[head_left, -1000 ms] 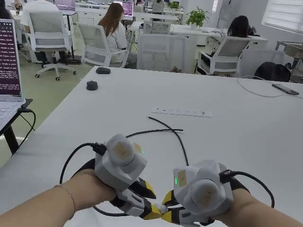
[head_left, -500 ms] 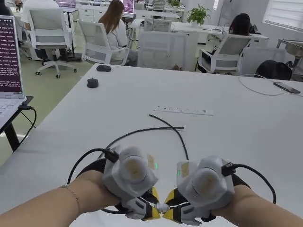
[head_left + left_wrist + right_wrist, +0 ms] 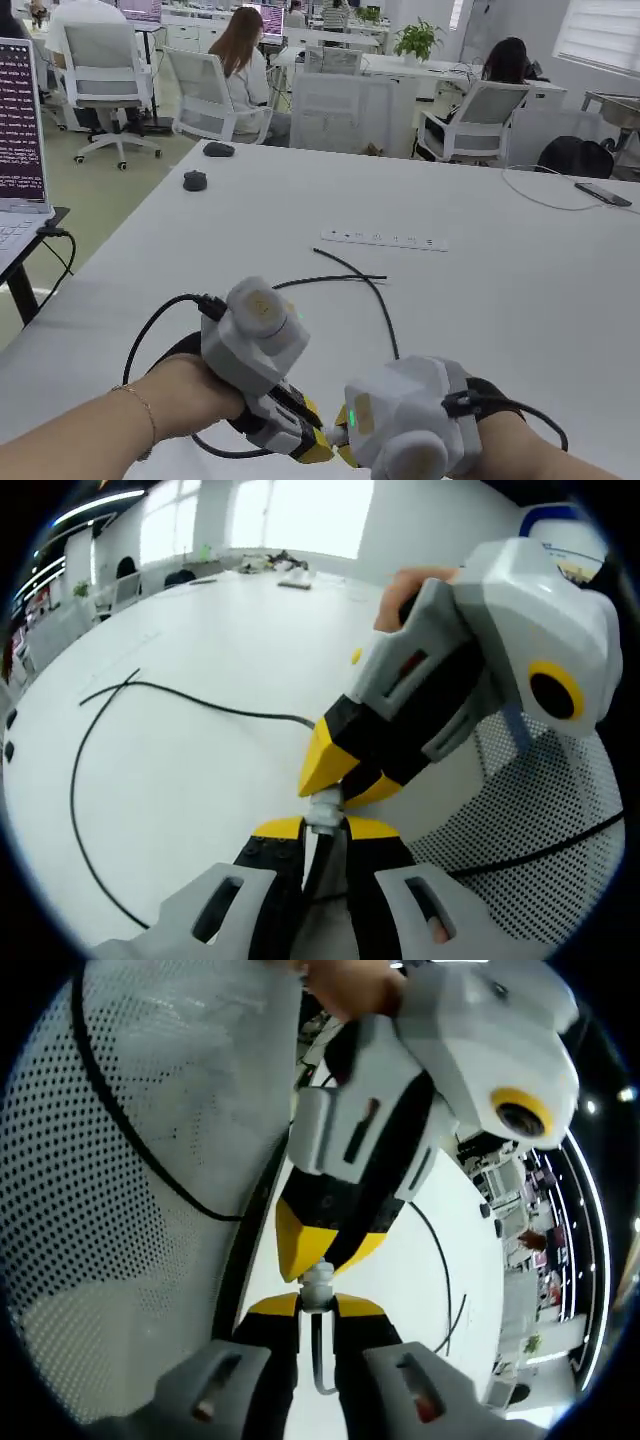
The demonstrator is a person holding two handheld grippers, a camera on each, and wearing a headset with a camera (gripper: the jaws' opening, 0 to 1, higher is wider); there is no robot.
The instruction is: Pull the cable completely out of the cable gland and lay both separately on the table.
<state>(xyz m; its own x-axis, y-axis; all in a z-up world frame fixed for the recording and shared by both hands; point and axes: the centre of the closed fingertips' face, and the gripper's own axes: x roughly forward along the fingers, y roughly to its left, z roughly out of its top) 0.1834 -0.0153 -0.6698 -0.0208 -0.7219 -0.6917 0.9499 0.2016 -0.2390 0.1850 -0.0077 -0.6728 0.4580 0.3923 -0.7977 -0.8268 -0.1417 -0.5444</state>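
While cable point(image 3: 378, 300) crosses white table point(image 3: 520, 300), chairs point(image 3: 215, 95) beyond.

In the head view the cable gland point(image 3: 331, 437) is almost covered by the gripper bodies, and the right gripper point(image 3: 345, 453) is cut by the bottom edge. The near stretch of the cable point(image 3: 375, 300) goes out of sight under the left gripper point(image 3: 315, 449), probably toward its jaws.

Table point(image 3: 480, 290): plain white.
Cable point(image 3: 377, 292): black.
Gland point(image 3: 324, 806): pale grey-white.
Left tongs point(image 3: 322, 832): grey-white shell, black jaws, yellow tips.
Right tongs point(image 3: 316, 1307): same grey-white, black and yellow; a green light on the shell.
Cloth point(image 3: 90, 1210): white, fine dark dots.
Mouse point(image 3: 194, 181): black.
Chairs point(image 3: 100, 60): white and grey.
Plant point(image 3: 417, 38): green.
Laptop screen point(image 3: 18, 125): dark purple, pale text lines.
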